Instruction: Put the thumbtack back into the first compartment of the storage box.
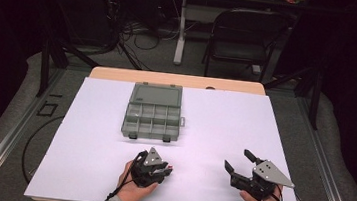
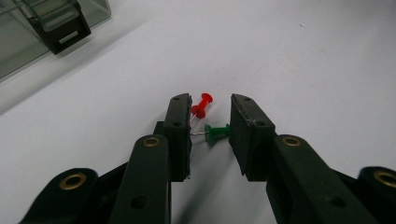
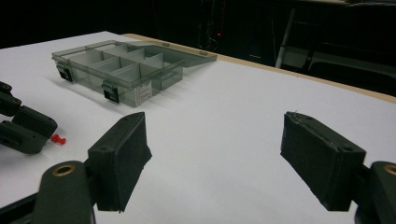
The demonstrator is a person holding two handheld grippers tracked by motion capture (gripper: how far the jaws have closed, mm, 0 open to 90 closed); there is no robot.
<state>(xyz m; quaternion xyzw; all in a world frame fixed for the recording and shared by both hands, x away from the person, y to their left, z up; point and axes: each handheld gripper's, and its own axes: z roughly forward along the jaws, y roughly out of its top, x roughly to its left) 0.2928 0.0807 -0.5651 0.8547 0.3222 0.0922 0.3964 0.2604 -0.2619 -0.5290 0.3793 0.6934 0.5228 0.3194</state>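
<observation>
— Left gripper view first: what sits between the jaws of the left hand-held gripper (image 2: pixel 211 128)?
— Two small plastic push pins on the white surface (image 2: pixel 303 70): a green push pin (image 2: pixel 216 132) lying between the pads, a red push pin (image 2: pixel 201 105) just beyond it by the left pad. The jaws stand narrow; no firm pinch shows.
— And the right hand-held gripper (image 3: pixel 215 158)?
— Wide open, nothing between. The smoky clear plastic compartment box (image 1: pixel 154 113) lies open farther off, lid back.
</observation>
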